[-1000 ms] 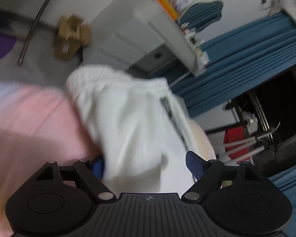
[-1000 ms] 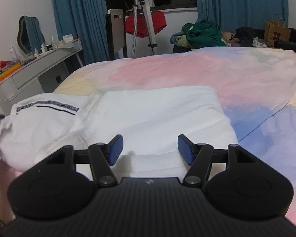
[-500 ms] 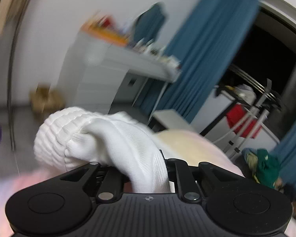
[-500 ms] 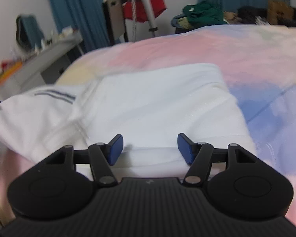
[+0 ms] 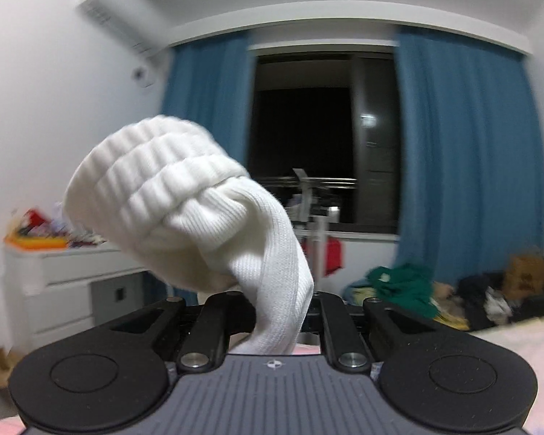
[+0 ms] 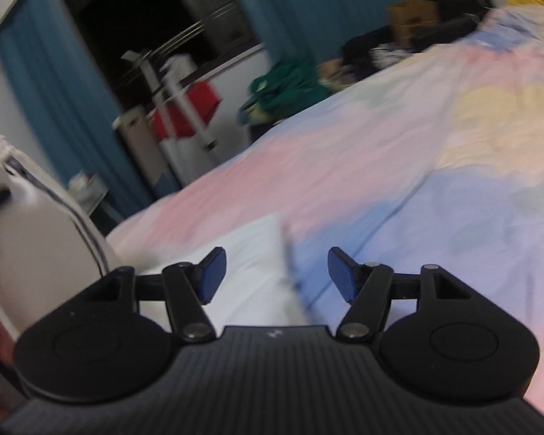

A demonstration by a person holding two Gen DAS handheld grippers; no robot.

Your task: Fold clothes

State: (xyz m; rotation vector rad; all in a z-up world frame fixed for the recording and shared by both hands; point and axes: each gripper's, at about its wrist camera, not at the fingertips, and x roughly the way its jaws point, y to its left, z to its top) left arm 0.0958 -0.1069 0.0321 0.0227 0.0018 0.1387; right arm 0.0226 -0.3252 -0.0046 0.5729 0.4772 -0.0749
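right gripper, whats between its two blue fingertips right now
Nothing is held: in the right wrist view the right gripper stands open, and through the gap show only the white garment's corner and the pastel bedspread below.

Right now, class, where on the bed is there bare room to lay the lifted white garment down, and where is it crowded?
Free: the pastel pink-and-blue bedspread, from the folded white cloth's right edge out ahead of the open right tool. Crowded: the bed's far edge, by the green clothes heap and dark clutter.
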